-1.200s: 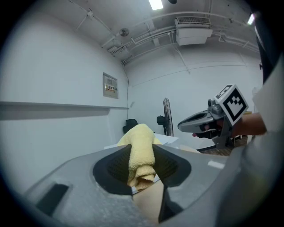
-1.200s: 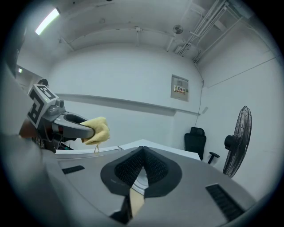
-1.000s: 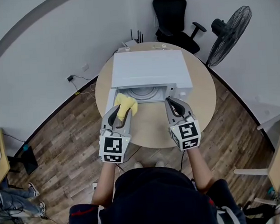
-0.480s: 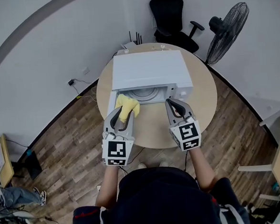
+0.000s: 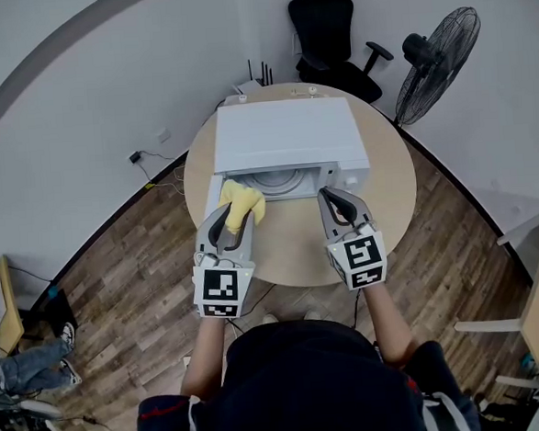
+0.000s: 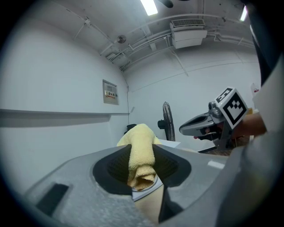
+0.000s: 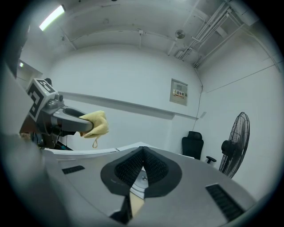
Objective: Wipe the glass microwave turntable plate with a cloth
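The glass turntable plate (image 5: pixel 277 180) lies inside the open white microwave (image 5: pixel 287 135) on the round table. My left gripper (image 5: pixel 236 209) hovers in front of the opening's left side, shut on a folded yellow cloth (image 5: pixel 243 202). In the left gripper view the cloth (image 6: pixel 141 156) sticks up between the pads (image 6: pixel 116 165). My right gripper (image 5: pixel 336 199) is held in front of the opening's right side, shut with nothing in it. In the right gripper view its jaws (image 7: pixel 142 155) meet, and the left gripper (image 7: pixel 66 122) with the cloth (image 7: pixel 96 123) shows at the left.
The round wooden table (image 5: pixel 392 188) has bare top in front of the microwave. A black office chair (image 5: pixel 330 31) and a standing fan (image 5: pixel 438 55) stand behind it. Cables and a wall socket (image 5: pixel 141 154) lie at the left.
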